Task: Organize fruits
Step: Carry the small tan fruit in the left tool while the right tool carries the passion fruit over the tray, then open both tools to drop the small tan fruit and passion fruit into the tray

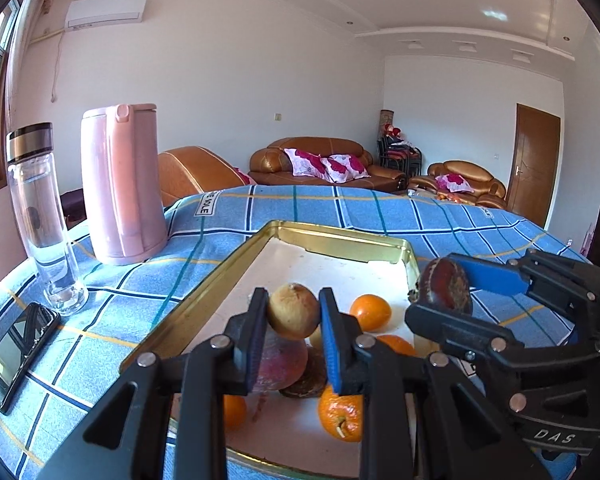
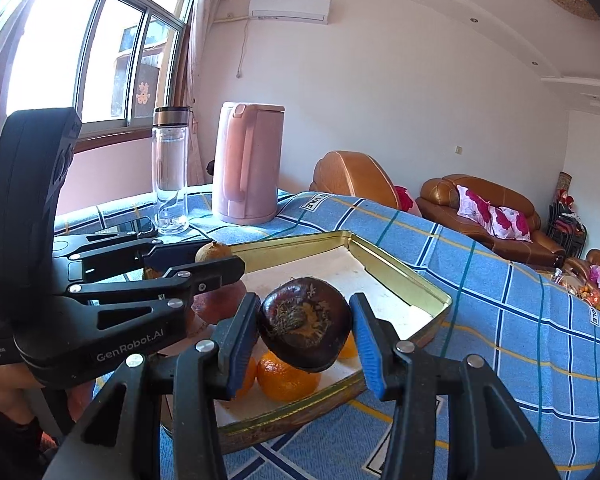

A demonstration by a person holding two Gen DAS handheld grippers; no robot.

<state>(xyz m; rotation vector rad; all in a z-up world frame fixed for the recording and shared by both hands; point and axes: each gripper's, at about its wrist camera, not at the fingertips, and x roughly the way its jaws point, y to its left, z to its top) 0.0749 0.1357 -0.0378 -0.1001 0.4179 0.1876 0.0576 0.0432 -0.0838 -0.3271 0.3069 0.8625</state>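
Note:
A gold-rimmed tray (image 1: 204, 292) with a white floor lies on the blue checked tablecloth. My left gripper (image 1: 293, 312) is shut on a brownish-yellow round fruit (image 1: 294, 311) and holds it above the tray's near end. My right gripper (image 2: 305, 326) is shut on a dark brown shrivelled fruit (image 2: 304, 322) above the tray's right edge; it shows in the left wrist view (image 1: 446, 286) too. Under them in the tray lie several oranges (image 1: 370, 312), a reddish fruit (image 1: 278, 364) and a dark brown one (image 1: 306, 380). The tray (image 2: 404, 268) also appears in the right wrist view, with oranges (image 2: 286, 378).
A pink kettle (image 1: 120, 184) and a clear glass bottle (image 1: 42, 216) stand at the table's left. A black phone (image 1: 16, 356) lies near the left edge. Brown sofas (image 1: 324, 164) stand behind the table.

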